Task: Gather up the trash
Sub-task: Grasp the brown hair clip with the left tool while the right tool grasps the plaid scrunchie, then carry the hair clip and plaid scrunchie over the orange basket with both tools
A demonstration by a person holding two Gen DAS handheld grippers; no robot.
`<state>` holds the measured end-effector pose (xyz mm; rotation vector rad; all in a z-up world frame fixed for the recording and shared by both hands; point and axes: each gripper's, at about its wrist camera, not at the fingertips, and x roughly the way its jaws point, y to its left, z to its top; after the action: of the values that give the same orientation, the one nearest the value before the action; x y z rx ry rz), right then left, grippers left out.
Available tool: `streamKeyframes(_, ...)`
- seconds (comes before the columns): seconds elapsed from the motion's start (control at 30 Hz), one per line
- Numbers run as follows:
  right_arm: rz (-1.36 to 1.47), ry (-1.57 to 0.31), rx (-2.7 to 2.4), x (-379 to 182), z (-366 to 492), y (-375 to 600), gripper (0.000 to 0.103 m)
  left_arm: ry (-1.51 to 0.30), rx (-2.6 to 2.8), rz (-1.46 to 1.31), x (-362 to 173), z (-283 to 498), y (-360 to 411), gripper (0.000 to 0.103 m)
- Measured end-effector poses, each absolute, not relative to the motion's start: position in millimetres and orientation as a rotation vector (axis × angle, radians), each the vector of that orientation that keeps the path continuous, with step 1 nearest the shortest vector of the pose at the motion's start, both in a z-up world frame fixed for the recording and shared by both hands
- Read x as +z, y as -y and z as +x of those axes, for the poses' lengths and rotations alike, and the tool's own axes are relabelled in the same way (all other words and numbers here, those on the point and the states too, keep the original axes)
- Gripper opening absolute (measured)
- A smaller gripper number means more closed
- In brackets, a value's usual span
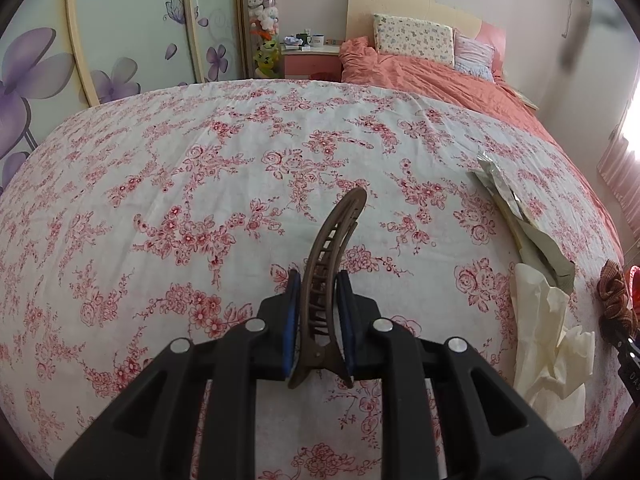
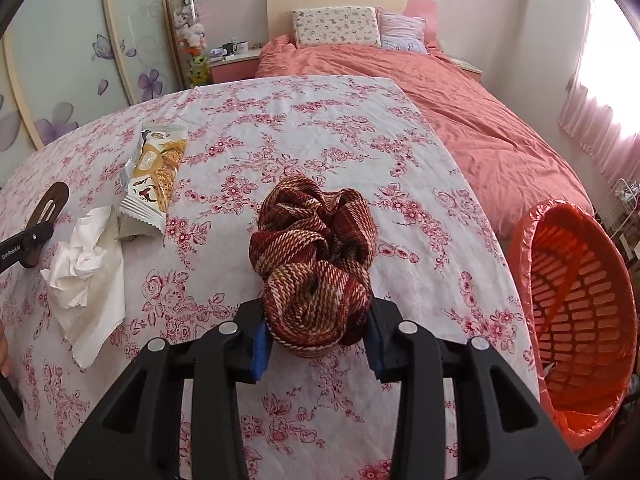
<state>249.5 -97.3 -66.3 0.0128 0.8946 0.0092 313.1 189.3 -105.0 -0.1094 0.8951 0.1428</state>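
Note:
My left gripper is shut on a brown hair clip and holds it above the floral cloth; the clip also shows at the left edge of the right wrist view. My right gripper is shut on a red-brown woven scrunchie. A crumpled white tissue and a snack wrapper lie on the cloth left of the scrunchie. In the left wrist view the tissue and the wrapper lie at the right.
An orange basket lined with an orange bag stands off the table's right edge. The floral-cloth table stands before a bed with a pink quilt. A wardrobe stands at the left and a nightstand stands at the back.

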Motion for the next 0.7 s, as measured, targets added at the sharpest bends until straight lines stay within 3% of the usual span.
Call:
streamKeyframes(0.47,0.036,-0.897,0.009,-68.2,250.2,99.8,0.041,-0.901,0.109,-0.051,-104.7,311.9,-186.7,0.024)
streamKeyframes(0.7,0.043,-0.894,0.019,-67.7,249.4,101.9,0.041,-0.901,0.112,-0.055,-103.6,307.7,-183.9,0.018)
